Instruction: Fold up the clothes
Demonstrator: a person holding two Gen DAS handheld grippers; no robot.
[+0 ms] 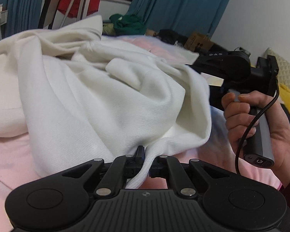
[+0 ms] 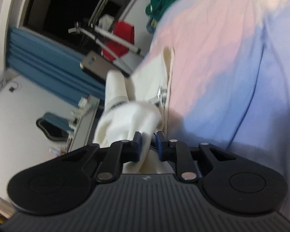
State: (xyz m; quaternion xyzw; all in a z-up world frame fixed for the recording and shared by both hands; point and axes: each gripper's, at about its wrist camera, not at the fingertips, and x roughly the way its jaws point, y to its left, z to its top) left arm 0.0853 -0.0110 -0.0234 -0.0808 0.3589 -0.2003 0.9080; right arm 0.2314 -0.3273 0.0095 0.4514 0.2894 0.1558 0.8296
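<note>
Bed (image 1: 7,154): pink and blue sheet, spread under it all; the working surface here
Garment (image 1: 98,89): white knit, bunched and rumpled, heaped above the sheet and partly lifted; no flat panel, no neat fold anywhere in view
Left gripper (image 1: 145,154): jaws pinched tight on a ribbed edge of the garment; cloth runs down between them
Right gripper (image 2: 147,145): a narrow gap between the pads, white cloth pinched in it; that view is tilted and blurred
Hand (image 1: 261,127): wrapped round the right handle, cable trailing
Step, as I read it: a two-point carry; whether it's opening out or folding over, I can't tell
Next: both grips holding firm; the edge between them kept taut
</note>
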